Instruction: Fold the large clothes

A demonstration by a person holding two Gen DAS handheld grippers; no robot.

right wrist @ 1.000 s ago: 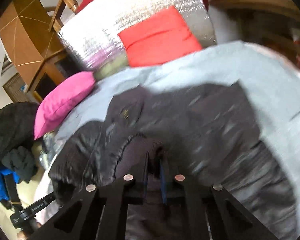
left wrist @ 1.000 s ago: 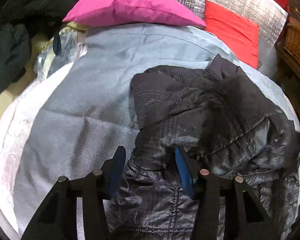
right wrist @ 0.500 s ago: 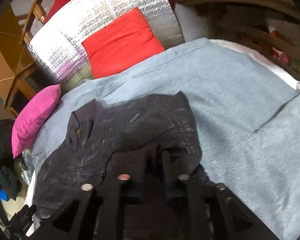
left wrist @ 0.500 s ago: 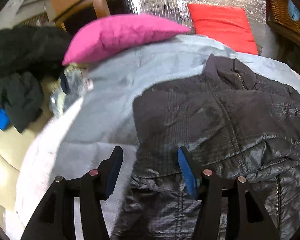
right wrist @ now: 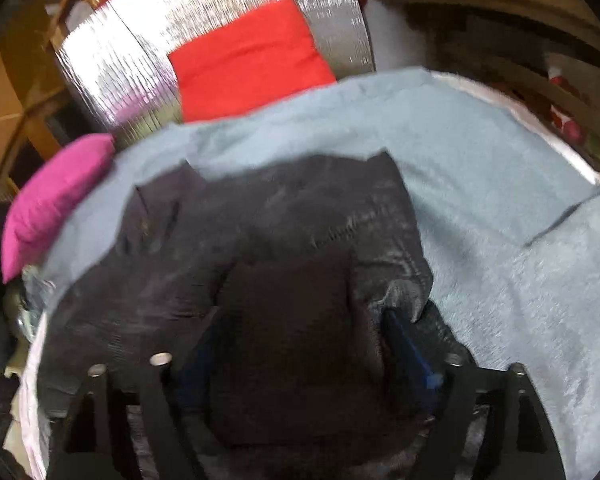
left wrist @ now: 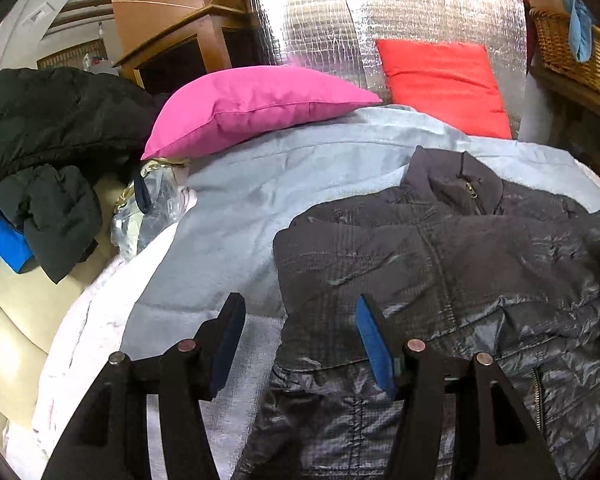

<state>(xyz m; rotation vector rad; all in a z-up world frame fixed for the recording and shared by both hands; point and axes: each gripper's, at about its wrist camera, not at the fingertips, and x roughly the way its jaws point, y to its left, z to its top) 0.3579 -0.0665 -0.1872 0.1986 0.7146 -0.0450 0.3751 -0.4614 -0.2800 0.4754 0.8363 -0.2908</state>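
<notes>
Both sleeves of the dark puffer jacket (left wrist: 452,264) look folded in across its chest, so you appear partway through, with the body still to be doubled over, as far as the views show. Your left gripper (left wrist: 300,340) hangs with fingers wide and empty, the jacket's near left edge lying just beyond and between them. Your right gripper (right wrist: 296,344) has fingers spread around a dark cuff or sleeve end (right wrist: 292,320); whether they pinch it, blur makes it impossible to tell. Ahead of the fingers, the grey-blue blanket (left wrist: 260,200) covers a bed, with a pink pillow (left wrist: 252,104), a red cushion (left wrist: 444,80) and a silver foil panel (left wrist: 340,20) at the far end.
</notes>
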